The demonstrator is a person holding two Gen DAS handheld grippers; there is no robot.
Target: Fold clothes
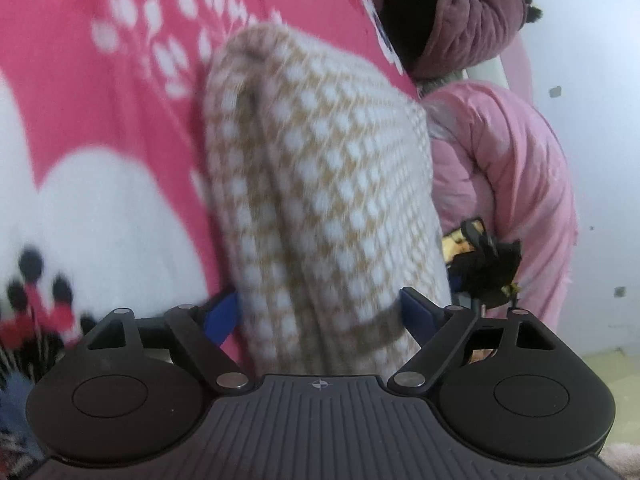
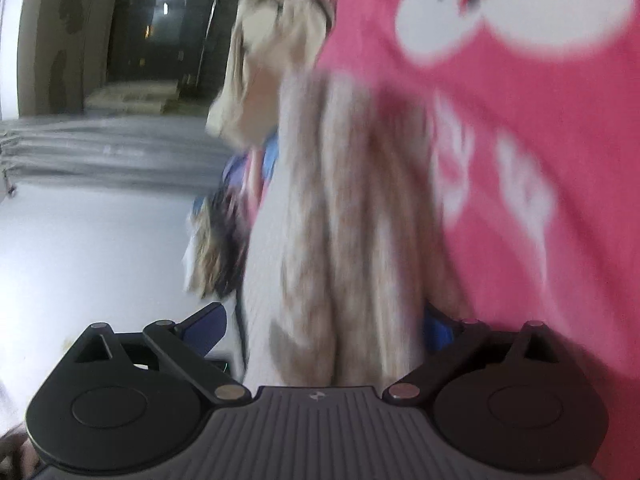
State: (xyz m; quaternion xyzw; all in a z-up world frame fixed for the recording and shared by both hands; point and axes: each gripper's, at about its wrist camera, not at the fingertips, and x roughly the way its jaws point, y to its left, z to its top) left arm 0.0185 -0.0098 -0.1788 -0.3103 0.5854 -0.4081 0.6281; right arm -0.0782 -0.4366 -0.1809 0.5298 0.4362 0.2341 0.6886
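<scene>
Our left tongs (image 1: 320, 312) and right tongs (image 2: 324, 328), both spread fairly wide, each seem to grip the checked knit (image 1: 312, 184) bunched between them.

Light is soft and even in both views, with a bright pale wall (image 1: 600, 160) and little hard shadow. The right wrist view is heavily motion-blurred: the beige-and-white checked knitted garment (image 2: 352, 220) smears into streaks, while in the left wrist view its pattern (image 1: 320, 184) reads only slightly soft. Fisheye bending curves the edges, and a dark doorway (image 2: 160, 28) sits dim at upper left.
</scene>
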